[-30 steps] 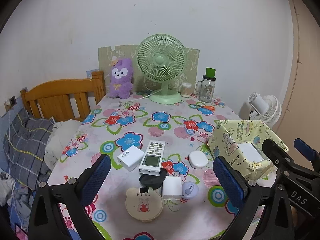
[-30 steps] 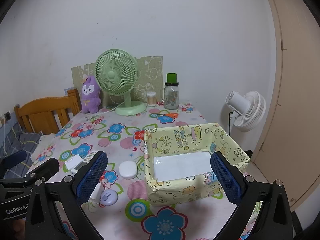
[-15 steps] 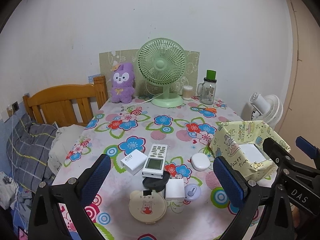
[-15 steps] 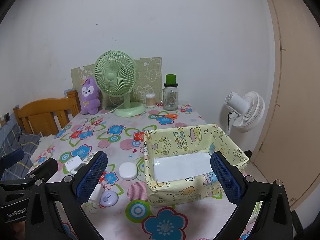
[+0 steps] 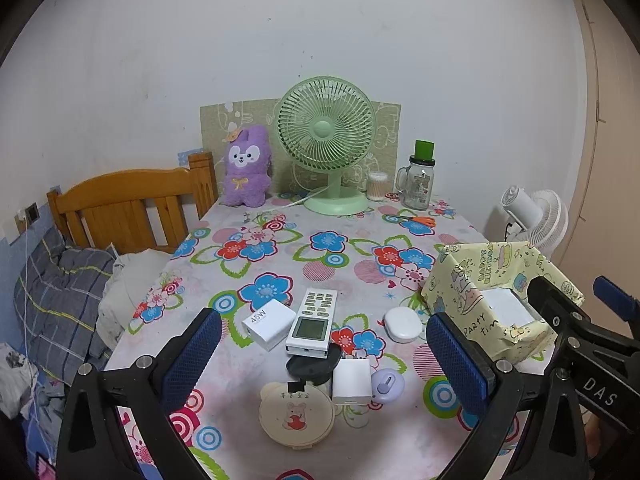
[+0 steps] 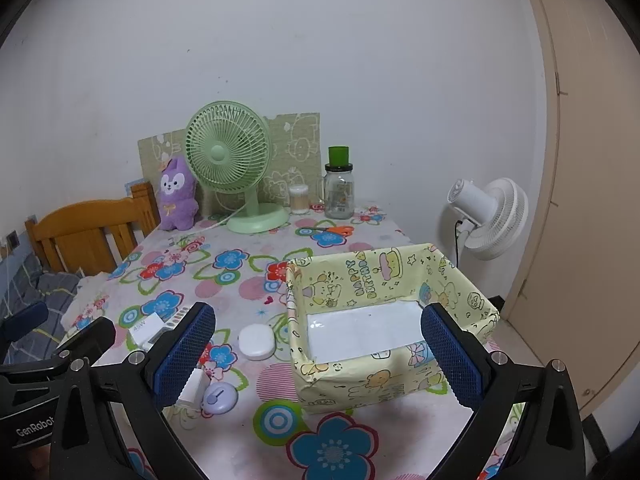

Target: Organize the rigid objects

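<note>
On the table (image 5: pixel 280 264), the remote control (image 5: pixel 311 322) lies near the front edge, its far end toward 12 o'clock. The charger block (image 5: pixel 267 324) sits just beside it at 9 o'clock; the oval case (image 5: pixel 402 324) lies at 3 o'clock, with the paper-lined box (image 6: pixel 394 320) beyond it. At 6 o'clock a dark disc (image 5: pixel 314 365) touches the remote's near end, with the round compact (image 5: pixel 297 414) in front. The desk fan (image 5: pixel 327 144) stands at 12 o'clock, at the table's far edge.

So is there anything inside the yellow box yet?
Empty. The right wrist view looks down into the box and shows only its bare white bottom; the remote and the other small things lie outside on the table.
</note>
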The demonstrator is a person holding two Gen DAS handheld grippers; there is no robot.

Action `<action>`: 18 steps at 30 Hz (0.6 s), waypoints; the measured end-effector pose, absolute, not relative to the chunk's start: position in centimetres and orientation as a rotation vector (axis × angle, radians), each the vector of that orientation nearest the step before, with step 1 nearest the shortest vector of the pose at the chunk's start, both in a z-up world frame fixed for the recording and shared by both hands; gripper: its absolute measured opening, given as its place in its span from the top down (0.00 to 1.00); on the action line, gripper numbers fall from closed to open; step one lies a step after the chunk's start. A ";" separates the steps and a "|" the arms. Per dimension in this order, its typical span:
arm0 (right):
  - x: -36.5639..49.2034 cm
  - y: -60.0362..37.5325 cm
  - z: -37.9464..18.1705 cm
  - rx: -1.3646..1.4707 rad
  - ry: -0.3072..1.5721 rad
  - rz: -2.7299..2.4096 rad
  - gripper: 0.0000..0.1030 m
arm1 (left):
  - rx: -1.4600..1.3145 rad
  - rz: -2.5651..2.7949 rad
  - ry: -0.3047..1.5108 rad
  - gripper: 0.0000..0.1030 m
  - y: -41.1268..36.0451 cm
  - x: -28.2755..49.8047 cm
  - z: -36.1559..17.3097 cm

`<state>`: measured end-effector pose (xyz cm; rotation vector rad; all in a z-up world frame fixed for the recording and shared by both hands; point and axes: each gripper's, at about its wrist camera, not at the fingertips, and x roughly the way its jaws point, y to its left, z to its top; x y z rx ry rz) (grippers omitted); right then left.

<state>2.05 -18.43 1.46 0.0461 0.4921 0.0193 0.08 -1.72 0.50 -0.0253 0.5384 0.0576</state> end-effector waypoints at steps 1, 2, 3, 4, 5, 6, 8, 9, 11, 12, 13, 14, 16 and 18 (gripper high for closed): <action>2.1 -18.4 1.5 0.044 0.493 0.018 0.00 | -0.023 0.056 0.537 0.00 -1.8 0.1 0.5; 2.1 -18.4 1.5 0.044 0.493 0.018 0.00 | -0.024 0.054 0.537 0.00 -1.8 0.1 0.5; 2.1 -18.4 1.5 0.045 0.493 0.019 0.00 | -0.027 0.052 0.538 0.00 -1.8 0.1 0.5; 2.1 -18.3 1.5 0.046 0.493 0.018 0.00 | -0.029 0.051 0.539 0.00 -1.8 0.1 0.4; 2.1 -18.3 1.5 0.043 0.493 0.017 0.00 | -0.031 0.050 0.539 0.00 -1.8 0.1 0.4; 2.1 -18.3 1.5 0.042 0.492 0.017 0.00 | -0.029 0.051 0.539 0.00 -1.8 0.1 0.4; 2.1 -18.4 1.5 0.042 0.492 0.018 0.00 | -0.031 0.051 0.538 0.00 -1.8 0.1 0.4; 2.1 -18.4 1.5 0.045 0.493 0.020 0.00 | -0.032 0.050 0.539 0.00 -1.8 0.2 0.4; 2.1 -18.4 1.5 0.050 0.497 0.021 0.00 | -0.037 0.048 0.539 0.00 -1.8 0.2 0.4; 2.2 -18.4 1.5 0.053 0.501 0.022 0.00 | -0.041 0.045 0.537 0.00 -1.8 0.2 0.4; 2.1 -18.3 1.5 0.054 0.502 0.023 0.00 | -0.043 0.043 0.538 0.00 -1.7 0.1 0.3; 2.1 -18.3 1.5 0.054 0.499 0.023 0.00 | -0.044 0.041 0.539 0.00 -1.6 0.1 0.3; 2.0 -18.1 1.5 0.049 0.495 0.018 0.00 | -0.046 0.041 0.541 0.00 -1.6 0.1 0.3; 2.0 -18.1 1.4 0.047 0.495 0.014 0.00 | -0.046 0.041 0.544 0.00 -1.6 0.2 0.2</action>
